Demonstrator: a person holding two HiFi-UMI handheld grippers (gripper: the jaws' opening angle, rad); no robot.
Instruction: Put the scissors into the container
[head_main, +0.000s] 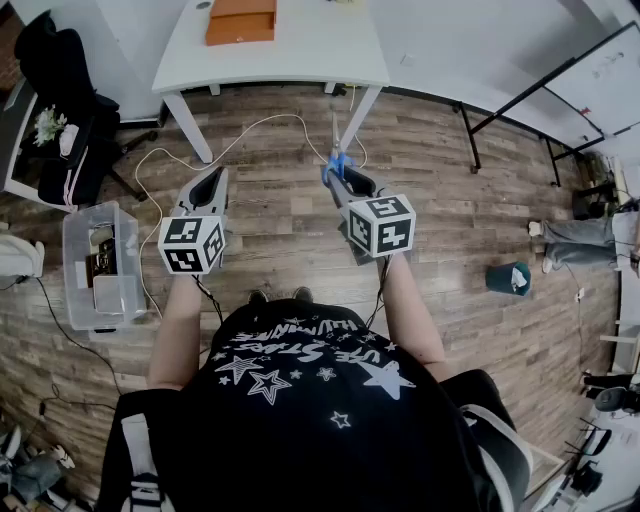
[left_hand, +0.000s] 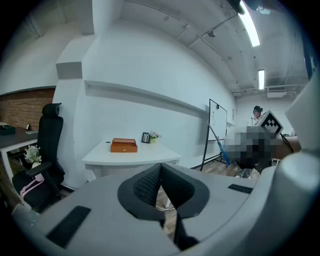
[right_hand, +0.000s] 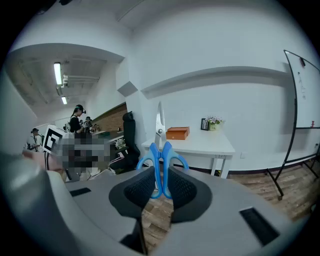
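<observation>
My right gripper is shut on the blue handles of the scissors, whose steel blades stand straight up beyond the jaws. In the head view the scissors point toward the white table. An orange container rests on that table, well ahead of both grippers. My left gripper hangs over the wooden floor with its pads closed together and nothing between them.
A clear plastic bin with items stands on the floor at left, beside a black office chair. A white cable loops across the floor. A whiteboard stand is at right. People stand in the background of both gripper views.
</observation>
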